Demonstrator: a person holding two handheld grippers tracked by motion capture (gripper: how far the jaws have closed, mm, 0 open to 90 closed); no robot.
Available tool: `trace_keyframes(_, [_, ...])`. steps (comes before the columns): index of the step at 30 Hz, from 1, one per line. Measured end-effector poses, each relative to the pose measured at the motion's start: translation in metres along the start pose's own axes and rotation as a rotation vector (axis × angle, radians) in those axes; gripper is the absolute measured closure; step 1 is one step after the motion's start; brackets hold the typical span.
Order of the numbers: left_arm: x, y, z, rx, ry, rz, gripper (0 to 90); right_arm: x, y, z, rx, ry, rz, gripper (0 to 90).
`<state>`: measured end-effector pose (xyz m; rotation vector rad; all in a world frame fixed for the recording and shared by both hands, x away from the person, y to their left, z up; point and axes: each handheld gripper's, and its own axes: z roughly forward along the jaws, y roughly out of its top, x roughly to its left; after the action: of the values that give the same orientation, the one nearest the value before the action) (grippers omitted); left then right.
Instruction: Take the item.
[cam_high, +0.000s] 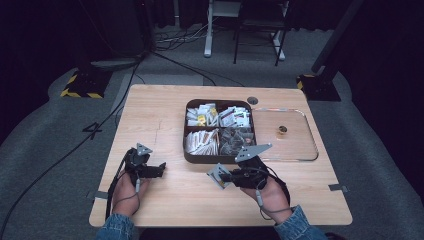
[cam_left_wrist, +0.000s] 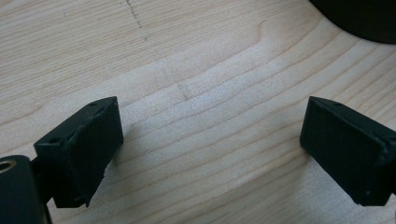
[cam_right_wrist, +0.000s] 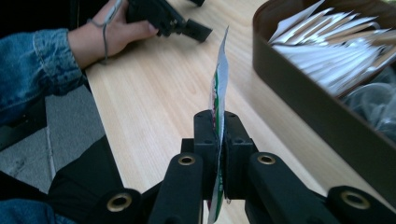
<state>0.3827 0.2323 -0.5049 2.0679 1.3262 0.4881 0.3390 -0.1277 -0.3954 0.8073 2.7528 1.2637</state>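
Observation:
My right gripper (cam_high: 226, 176) is shut on a flat white packet (cam_high: 218, 175) with red and green print, held on edge above the table in front of the brown box. In the right gripper view the packet (cam_right_wrist: 219, 88) stands edge-on between the closed jaws of the right gripper (cam_right_wrist: 218, 122). My left gripper (cam_high: 159, 167) rests low over the table's front left, jaws wide apart. In the left gripper view its pads (cam_left_wrist: 88, 140) frame bare wood, with nothing between them at the left gripper (cam_left_wrist: 210, 135).
A dark brown four-compartment box (cam_high: 188, 150) holds several packets and clear wrappers. Right of it lies a clear tray (cam_high: 310, 150) with a small brown round object (cam_high: 282, 131). The wooden table (cam_high: 165, 200) has edges close to my hands; the box corner (cam_left_wrist: 359, 18) lies ahead of the left gripper.

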Motion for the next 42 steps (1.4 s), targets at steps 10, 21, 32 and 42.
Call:
trace_keyframes(10, [0.0,0.0,0.0,0.0,0.0,0.0,6.2,0.003,-0.013,0.018,0.057,0.021,0.008,86.6])
trace_keyframes(21, [0.0,0.0,0.0,0.0,0.0,0.0,6.2,0.005,-0.029,0.034,0.128,0.041,0.04,86.6])
trace_keyframes(32, [0.0,0.0,0.0,0.0,0.0,0.0,6.2,0.005,-0.039,0.045,0.179,0.068,0.063,86.4])
trace_keyframes(42, [0.0,0.0,0.0,0.0,0.0,0.0,6.2,0.005,-0.039,0.046,0.176,0.002,0.038,56.7])
